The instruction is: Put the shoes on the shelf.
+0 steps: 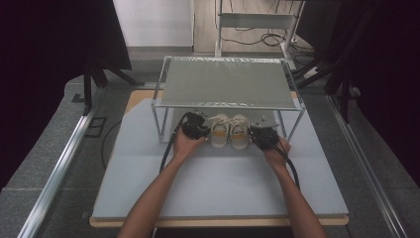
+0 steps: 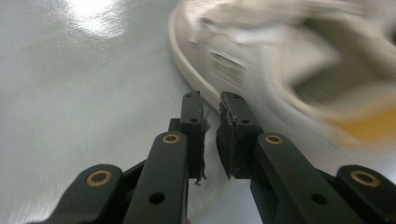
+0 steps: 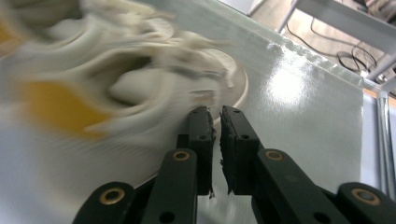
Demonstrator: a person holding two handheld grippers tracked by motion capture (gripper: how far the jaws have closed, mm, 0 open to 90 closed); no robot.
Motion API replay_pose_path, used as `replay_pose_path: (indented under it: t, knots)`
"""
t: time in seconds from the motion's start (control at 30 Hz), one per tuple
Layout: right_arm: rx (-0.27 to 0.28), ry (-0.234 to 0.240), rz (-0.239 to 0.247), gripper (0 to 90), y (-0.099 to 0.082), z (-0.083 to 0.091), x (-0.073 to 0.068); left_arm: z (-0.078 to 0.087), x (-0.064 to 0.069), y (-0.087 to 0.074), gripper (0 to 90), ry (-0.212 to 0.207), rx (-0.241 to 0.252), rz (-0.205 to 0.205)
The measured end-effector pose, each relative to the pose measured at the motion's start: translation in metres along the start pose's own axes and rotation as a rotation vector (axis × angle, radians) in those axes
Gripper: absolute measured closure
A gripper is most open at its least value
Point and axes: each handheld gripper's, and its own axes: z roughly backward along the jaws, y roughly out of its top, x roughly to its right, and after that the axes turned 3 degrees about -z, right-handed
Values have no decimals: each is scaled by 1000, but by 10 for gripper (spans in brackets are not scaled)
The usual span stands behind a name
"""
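High view showed a wire shelf rack at frame centre, two cream shoes side by side under its shelf. Left gripper and right gripper, jaws nearly pressed together, each pinched a shoe's sole edge.

Two shoes sit side by side under the rack, a hand-held gripper flanking each.

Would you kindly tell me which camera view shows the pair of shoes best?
The high view: the pair of shoes sits whole and sharp under the metal rack. The left gripper view and right gripper view each show one blurred shoe, cropped.
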Motion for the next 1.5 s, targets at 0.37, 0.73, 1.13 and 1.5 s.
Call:
replay_pose_path:
  t: [0.37, 0.73, 1.13, 1.5]
  knots:
    - [51, 183, 102, 832, -21, 58, -30, 29, 42, -18, 834, -187, 31, -131]
    - [-30, 55, 103, 860, 7, 16, -26, 0, 45, 2, 843, -169, 29, -82]
    - [-28, -2, 76, 859, 12, -8, -22, -22, 33, 16, 839, -161, 47, -106]
    - [-20, 13, 53, 810, 9, -1, -22, -13, 38, 15, 745, -172, 50, -120]
